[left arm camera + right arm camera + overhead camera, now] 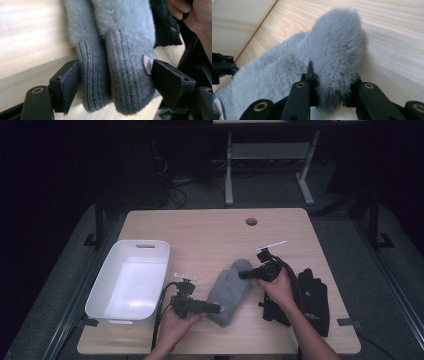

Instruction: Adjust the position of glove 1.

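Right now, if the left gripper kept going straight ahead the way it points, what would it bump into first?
The left gripper would push straight into the grey mittens: their ribbed cuffs already sit between its jaws. Beyond them lie the black gloves, though how far off is hard to judge.

The left gripper (pixel 212 308) sat at the grey mitten's (pixel 229 290) cuff; the right gripper (pixel 246 274) met its fluffy tip.

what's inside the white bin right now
Nothing visible inside the white bin; its floor looks bare. The grey mittens lie beside it on the table. The strip behind its near wall is hidden.
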`<action>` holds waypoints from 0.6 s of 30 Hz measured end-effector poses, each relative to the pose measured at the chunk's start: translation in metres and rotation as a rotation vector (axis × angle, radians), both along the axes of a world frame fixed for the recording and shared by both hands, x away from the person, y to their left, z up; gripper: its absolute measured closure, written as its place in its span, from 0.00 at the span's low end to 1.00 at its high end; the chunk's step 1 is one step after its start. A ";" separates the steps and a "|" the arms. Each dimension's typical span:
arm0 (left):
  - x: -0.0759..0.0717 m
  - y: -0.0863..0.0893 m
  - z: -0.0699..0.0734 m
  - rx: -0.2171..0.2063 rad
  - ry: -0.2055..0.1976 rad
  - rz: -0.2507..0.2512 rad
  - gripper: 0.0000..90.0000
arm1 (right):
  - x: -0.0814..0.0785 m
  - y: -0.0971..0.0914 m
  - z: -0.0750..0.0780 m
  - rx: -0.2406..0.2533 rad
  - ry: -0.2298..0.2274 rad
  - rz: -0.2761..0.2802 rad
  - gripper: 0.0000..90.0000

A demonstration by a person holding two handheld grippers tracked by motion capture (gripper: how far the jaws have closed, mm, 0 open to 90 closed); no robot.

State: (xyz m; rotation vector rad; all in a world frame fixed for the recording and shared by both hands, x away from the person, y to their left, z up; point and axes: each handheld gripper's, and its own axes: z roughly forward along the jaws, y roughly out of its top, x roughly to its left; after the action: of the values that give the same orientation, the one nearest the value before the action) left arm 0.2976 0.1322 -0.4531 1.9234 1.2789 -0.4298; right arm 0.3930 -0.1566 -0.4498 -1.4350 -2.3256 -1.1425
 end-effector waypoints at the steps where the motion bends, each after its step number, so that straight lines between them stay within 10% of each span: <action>1: 0.001 -0.001 -0.001 0.001 0.006 -0.005 0.24 | 0.000 0.000 0.000 0.002 0.000 0.001 0.80; 10: 0.007 -0.003 -0.009 -0.055 0.102 -0.059 0.28 | -0.001 -0.002 -0.003 0.010 -0.012 0.003 0.80; 18: 0.008 0.001 -0.007 -0.072 0.092 -0.085 0.49 | -0.001 -0.002 -0.002 0.027 -0.007 -0.001 0.80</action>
State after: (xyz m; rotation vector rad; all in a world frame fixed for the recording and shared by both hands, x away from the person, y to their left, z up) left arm 0.3060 0.1331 -0.4605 1.9213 1.2253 -0.6065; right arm 0.3922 -0.1586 -0.4515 -1.4254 -2.3055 -1.1755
